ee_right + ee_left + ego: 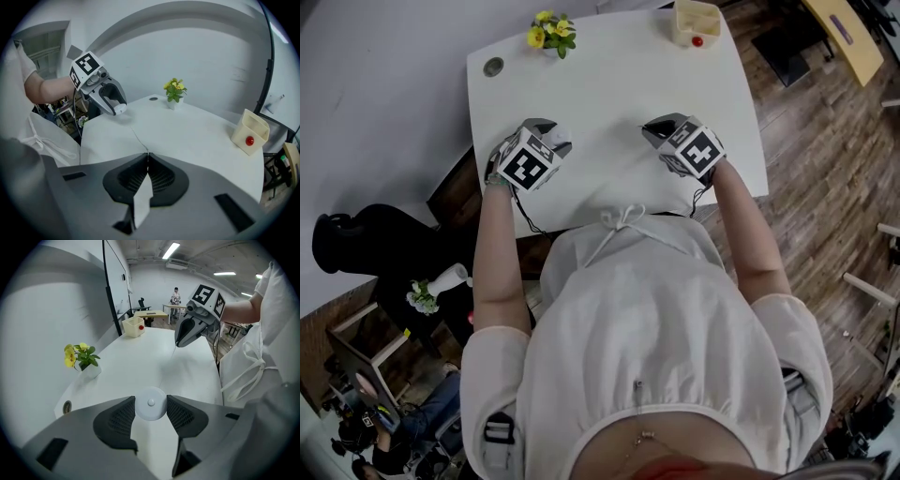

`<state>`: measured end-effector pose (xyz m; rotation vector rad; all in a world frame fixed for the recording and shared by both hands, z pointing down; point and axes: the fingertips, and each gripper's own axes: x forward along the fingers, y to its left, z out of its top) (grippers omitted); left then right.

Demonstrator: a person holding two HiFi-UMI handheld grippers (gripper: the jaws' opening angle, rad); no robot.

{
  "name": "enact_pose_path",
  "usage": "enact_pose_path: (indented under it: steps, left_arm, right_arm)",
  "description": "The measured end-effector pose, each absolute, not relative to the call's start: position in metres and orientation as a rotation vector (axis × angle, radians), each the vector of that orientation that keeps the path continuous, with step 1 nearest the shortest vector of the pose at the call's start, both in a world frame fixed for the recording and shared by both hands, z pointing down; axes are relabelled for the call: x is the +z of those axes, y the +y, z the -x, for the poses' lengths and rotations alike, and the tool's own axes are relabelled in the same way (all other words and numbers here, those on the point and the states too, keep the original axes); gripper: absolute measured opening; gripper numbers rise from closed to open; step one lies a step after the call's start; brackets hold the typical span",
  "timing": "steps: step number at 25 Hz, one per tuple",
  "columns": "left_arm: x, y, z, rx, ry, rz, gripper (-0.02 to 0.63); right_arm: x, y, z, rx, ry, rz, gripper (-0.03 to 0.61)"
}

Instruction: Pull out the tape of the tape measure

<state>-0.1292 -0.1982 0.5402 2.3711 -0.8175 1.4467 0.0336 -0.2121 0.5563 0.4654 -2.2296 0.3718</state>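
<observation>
A small round white tape measure (150, 404) sits between the jaws of my left gripper (150, 401), whose pads press on its sides. From it a thin white tape (165, 369) runs above the table to my right gripper (180, 341). My right gripper (147, 154) is shut on the tape's end, and a white strip of the tape (142, 201) hangs down behind its pads. In the head view the left gripper (547, 129) and the right gripper (655, 127) face each other over the near part of the white table (609, 84).
A small pot of yellow flowers (551, 36) stands at the table's far left, with a round cable hole (493, 66) beside it. A cream box with a red button (696, 23) stands at the far right corner. A wall runs along the table's left side. A person (176, 296) stands far off in the room.
</observation>
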Motion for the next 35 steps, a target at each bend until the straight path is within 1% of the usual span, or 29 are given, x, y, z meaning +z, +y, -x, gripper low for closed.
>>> enact_pose_path:
  steps: [2, 6, 10, 13, 25, 31, 35]
  left_arm:
    - [0.540, -0.199, 0.140, 1.453, -0.841, -2.357, 0.226]
    - [0.536, -0.198, 0.152, 1.371, -0.874, -2.346, 0.227]
    - [0.539, -0.197, 0.167, 1.422, -0.908, -2.319, 0.227]
    - [0.538, -0.195, 0.174, 1.392, -0.918, -2.312, 0.226]
    - [0.532, -0.184, 0.171, 1.318, -0.922, -2.329, 0.226]
    - [0.540, -0.181, 0.186, 1.339, -0.963, -2.272, 0.226]
    - [0.547, -0.178, 0.181, 1.321, -0.960, -2.258, 0.227]
  right_arm:
    - [0.560, -0.219, -0.045, 0.371, -2.206, -0.501, 0.009]
    - [0.561, -0.230, -0.060, 0.421, -2.209, -0.576, 0.011]
    - [0.563, -0.235, -0.076, 0.438, -2.164, -0.646, 0.009]
    - [0.561, -0.236, -0.084, 0.464, -2.167, -0.671, 0.010]
    - [0.562, -0.230, -0.100, 0.507, -2.131, -0.760, 0.009]
    - [0.555, -0.241, -0.135, 0.563, -2.100, -0.896, 0.009]
    - [0.558, -0.244, -0.149, 0.583, -2.083, -0.941, 0.009]
